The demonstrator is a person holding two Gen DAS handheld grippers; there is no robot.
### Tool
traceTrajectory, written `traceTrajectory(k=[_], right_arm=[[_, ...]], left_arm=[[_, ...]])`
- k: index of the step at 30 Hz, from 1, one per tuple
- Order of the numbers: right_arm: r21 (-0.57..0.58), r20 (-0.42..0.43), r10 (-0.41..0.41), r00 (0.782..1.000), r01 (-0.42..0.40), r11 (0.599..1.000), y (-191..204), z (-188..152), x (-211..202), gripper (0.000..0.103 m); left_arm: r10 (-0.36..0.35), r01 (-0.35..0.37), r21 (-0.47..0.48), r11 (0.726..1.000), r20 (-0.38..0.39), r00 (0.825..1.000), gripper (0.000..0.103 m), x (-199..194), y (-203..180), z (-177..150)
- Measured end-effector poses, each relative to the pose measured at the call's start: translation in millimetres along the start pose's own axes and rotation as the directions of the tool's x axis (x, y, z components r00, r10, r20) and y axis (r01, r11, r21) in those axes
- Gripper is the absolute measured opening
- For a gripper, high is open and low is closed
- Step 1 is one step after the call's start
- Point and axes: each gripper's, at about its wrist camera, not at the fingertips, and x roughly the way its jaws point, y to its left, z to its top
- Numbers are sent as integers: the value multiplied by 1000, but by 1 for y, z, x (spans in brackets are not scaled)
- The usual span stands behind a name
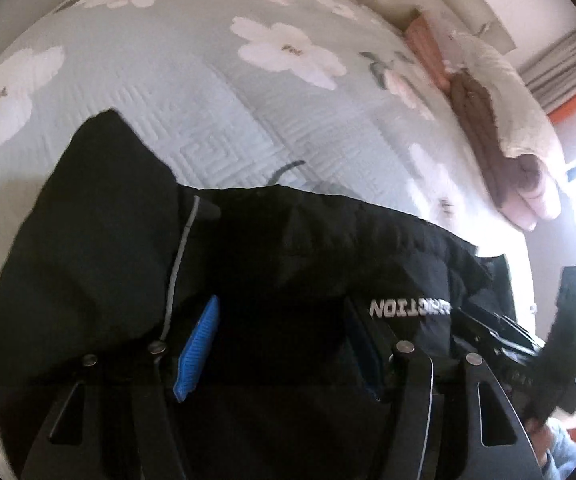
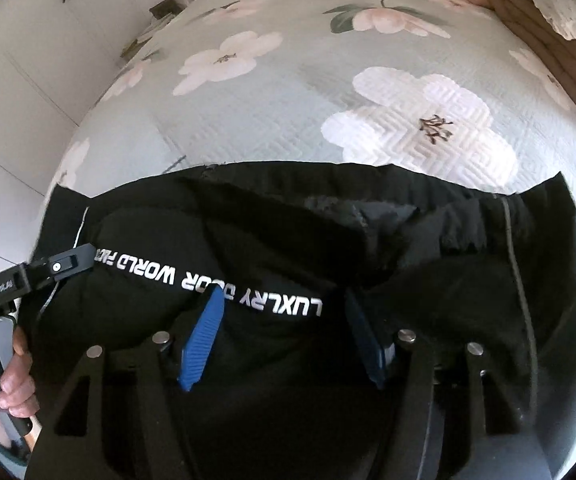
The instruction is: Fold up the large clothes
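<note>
Nearest the lens in the left wrist view are the blue pads of the left gripper point(image 1: 280, 348), which stand well apart over dark cloth. The black jacket point(image 1: 288, 248) fills the space between them, but I cannot tell whether the pads press on it or merely straddle it. The jacket lies at the near edge of the bed, on a pale green quilt with large pink flowers point(image 1: 192, 92). At its left a peaked part, perhaps the hood, rises over the quilt, with a grey zip line point(image 1: 176, 264) running down beside it. Further right, white lettering point(image 1: 408, 308) crosses the cloth, and at the far right the other tool shows, blurred, against a bright window. Folded pink and brown blankets point(image 1: 500, 152) are stacked at the quilt's far right.

In the right wrist view, a hand point(image 2: 4, 376) at the left edge grips the handle of the left tool, whose tip rests at the jacket's edge. The right gripper point(image 2: 284, 340) also stands part open, its blue pads on either side of a bulky fold beneath the white lettering; a firm grip cannot be confirmed there either. An elastic hem point(image 2: 468, 208) bunches at the right.

The step appears to be a fold across the body of the jacket, with both tools working the near edge. The next move probably calls for a definite hold on both sides, then carrying the edge evenly across, since the padded cloth looks bulky and slippery.
</note>
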Motion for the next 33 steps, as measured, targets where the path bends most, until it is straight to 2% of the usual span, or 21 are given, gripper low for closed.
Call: traceTrajectory(k=[3,4,7,9,11,12,14,17,19,20,22,24,25,27,29,31,33], right_arm=[[6,19,50,999,-50,999,-3,-12,-40,65],[-6,28,56,998,-56,998,-3,-23,-60,66],[-11,18,33,999,-33,999,-8,-52,-84,68],[19,-44,20,999,-19,1000,-15,-74,-77,68],[20,-111,-28,993,30,999,-19,-97,-52,68],[9,-110,-45,993,46,999,-18,-103,-43,69],[1,-87,-62,994,62,998,-14,-106,-35,70],[11,-81,-82,993,84,996,-12,-104,-34,71],[23,-104,-68,992,71,997,-15,-101,-40,69],[33,-110,-51,993,55,998,-18,-96,-48,69],[18,-26,-55,998,56,998,-22,-84,-75,69],[11,59,-106,993,106,994,-30,-70,-93,69],[26,85,-121,989,119,993,-38,-61,-96,69],[90,83,-113,990,106,990,-60,-44,-86,69],[154,-2,-92,996,91,984,-76,-34,-54,69],[164,-80,-95,992,107,981,-84,-32,-23,74],[151,-40,-110,993,115,982,-84,-33,-19,76]], left_arm=[[-33,33,11,999,29,999,65,-38,5,-13],[-26,26,16,1000,47,999,65,-59,9,-24],[11,-9,-24,1000,58,998,65,-95,30,-54],[20,-17,-73,997,44,999,65,-101,45,-74],[27,-28,-114,993,-12,1000,65,-89,61,-94],[41,-44,-126,991,-27,999,65,-81,66,-100],[54,-54,-150,987,-6,999,70,-67,73,-108],[84,-82,-151,985,11,996,79,-60,76,-104],[84,-81,-174,981,6,996,77,-65,76,-99],[103,-100,-141,985,13,995,76,-71,70,-94],[112,-107,-82,991,55,992,75,-86,59,-85],[80,-75,-52,996,107,991,75,-99,52,-71],[64,-60,-36,998,129,990,75,-100,48,-59],[66,-64,-19,998,136,989,75,-91,46,-41],[113,-112,-23,993,88,990,75,-62,45,-24],[182,-185,-47,982,-51,982,76,-22,57,-18],[198,-201,-59,978,-58,978,79,-11,63,-14]])
